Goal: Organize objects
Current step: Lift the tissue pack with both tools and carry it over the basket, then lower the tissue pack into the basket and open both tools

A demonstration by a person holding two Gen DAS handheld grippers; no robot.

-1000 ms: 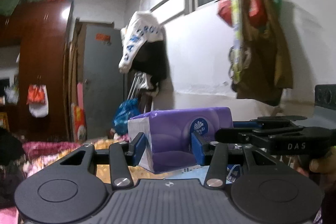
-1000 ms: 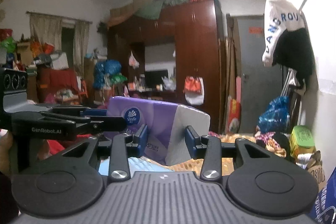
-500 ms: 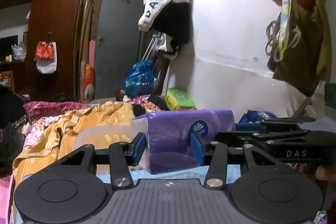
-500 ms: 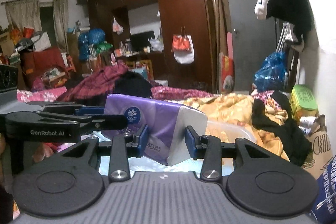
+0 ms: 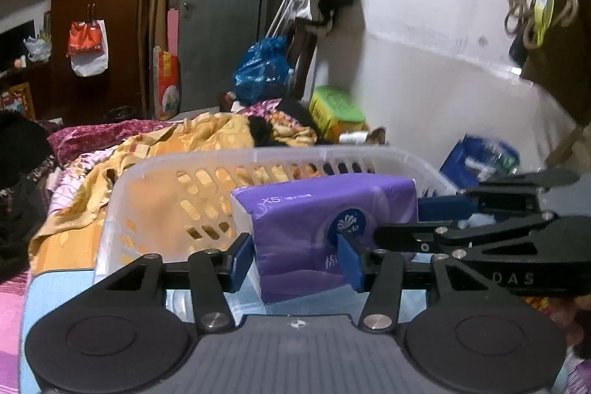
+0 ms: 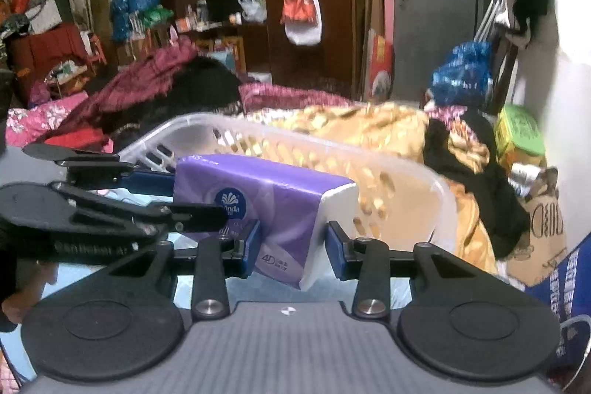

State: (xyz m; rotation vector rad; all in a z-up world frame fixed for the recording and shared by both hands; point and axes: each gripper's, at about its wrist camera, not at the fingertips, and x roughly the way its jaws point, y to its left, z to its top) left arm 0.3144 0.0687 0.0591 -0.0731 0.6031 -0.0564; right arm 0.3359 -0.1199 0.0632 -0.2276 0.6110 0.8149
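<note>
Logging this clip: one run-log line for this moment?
phase: carry | left tool: shut on tissue pack | right tool: shut on tissue pack | basket: just behind pack

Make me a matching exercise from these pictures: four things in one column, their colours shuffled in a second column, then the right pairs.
Things:
1. tissue pack
2. basket
3. blanket
4. box by the wall

Colours:
A. green lid
B. golden yellow
C. purple
D. clear white

Pairs: 1-C, 2-D, 3-B, 4-A
</note>
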